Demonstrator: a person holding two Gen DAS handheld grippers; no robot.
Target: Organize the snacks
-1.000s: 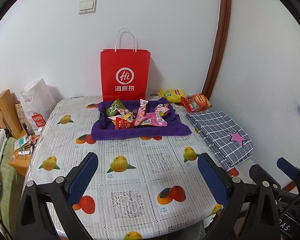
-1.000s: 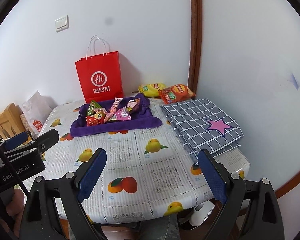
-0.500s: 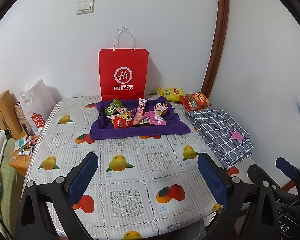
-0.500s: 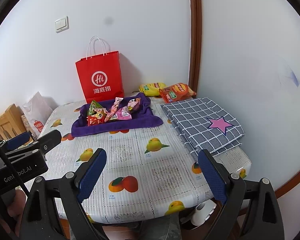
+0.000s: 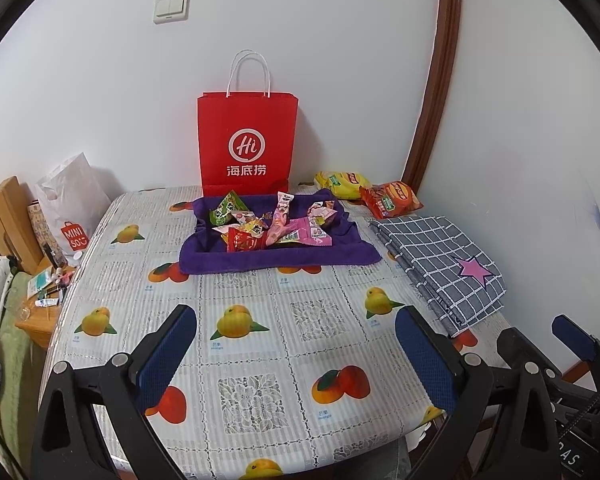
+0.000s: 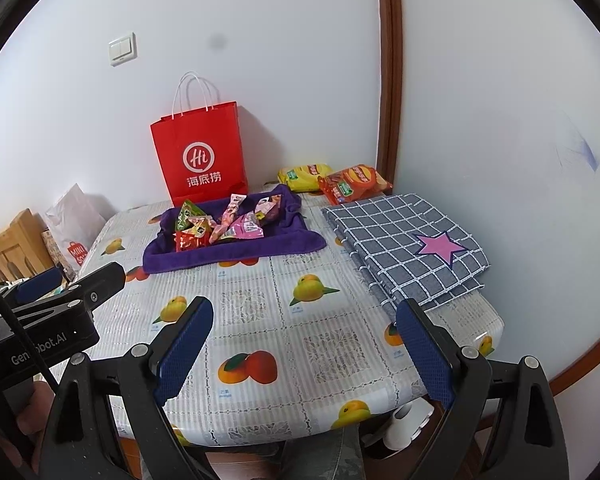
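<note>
Both claws, left claw (image 5: pixel 296 344) and right claw (image 6: pixel 305 340), stand apart and empty above the desk (image 5: pixel 260 344); snack packets (image 5: pixel 274 226) lie on a purple towel (image 5: pixel 276 258).

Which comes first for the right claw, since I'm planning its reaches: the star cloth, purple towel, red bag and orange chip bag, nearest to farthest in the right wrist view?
From the right claw:
1. Star cloth, right side of table.
2. Purple towel, centre, holding small snacks.
3. Orange chip bag and red bag, both at the back wall; too close to call.
</note>
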